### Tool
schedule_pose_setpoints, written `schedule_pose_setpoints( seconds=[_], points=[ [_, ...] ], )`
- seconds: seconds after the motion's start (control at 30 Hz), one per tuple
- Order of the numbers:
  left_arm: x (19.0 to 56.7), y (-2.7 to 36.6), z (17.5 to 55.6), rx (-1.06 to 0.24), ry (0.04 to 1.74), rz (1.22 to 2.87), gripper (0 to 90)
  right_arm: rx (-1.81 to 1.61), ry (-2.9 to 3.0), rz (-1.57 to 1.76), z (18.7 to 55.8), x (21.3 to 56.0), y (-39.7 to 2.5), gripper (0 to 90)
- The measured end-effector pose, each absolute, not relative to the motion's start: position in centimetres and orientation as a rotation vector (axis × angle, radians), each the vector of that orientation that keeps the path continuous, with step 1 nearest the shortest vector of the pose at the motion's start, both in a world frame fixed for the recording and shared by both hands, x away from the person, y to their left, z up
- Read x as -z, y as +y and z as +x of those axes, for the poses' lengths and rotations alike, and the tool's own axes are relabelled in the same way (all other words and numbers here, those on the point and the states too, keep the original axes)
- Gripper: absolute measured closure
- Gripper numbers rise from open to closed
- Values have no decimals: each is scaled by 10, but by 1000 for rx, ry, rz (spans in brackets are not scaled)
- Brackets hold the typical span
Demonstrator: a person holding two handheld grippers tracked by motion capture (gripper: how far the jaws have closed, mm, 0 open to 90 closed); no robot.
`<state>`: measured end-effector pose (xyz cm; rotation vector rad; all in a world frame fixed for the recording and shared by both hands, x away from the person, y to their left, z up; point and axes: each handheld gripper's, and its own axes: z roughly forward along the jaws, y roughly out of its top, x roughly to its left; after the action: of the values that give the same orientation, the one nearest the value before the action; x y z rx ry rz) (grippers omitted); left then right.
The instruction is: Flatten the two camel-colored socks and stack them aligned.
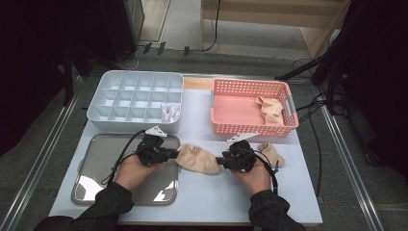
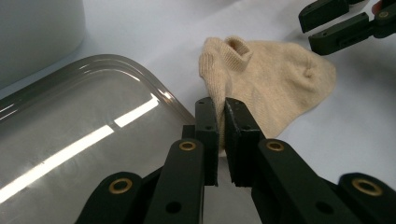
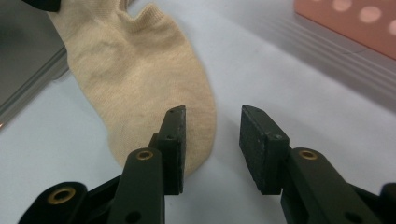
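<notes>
Sock (image 1: 198, 159) is pinched at its cuff end by the left gripper (image 2: 220, 122); right gripper (image 3: 211, 140) gapes wide at the toe, so tugging could bunch it.

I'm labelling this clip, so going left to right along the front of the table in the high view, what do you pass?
Metal tray → left gripper → beige sock held by it → right gripper → second beige sock.
</notes>
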<state>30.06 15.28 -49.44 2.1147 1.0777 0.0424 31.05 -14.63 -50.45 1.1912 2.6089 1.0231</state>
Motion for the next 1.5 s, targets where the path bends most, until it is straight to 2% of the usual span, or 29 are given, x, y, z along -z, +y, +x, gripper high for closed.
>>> schedule_pose_setpoints(
  seconds=[0.2,0.3,0.47,0.53,0.93,1.5],
  points=[
    [495,152,301,-40,1069,2117,857,-958,2619,1147,305,511,-134,636],
    [494,152,302,-37,1067,2117,857,-915,2593,1113,301,512,-129,692],
    [495,150,303,-33,1055,2124,857,-920,2597,1118,299,512,-126,845],
    [495,150,303,-28,1055,2126,857,-934,2612,1162,300,511,-127,868],
    [495,132,290,18,998,2132,857,-998,2588,1277,290,498,-168,875],
    [511,102,276,93,927,2205,855,-920,2516,1412,275,503,-211,876]
  ],
)
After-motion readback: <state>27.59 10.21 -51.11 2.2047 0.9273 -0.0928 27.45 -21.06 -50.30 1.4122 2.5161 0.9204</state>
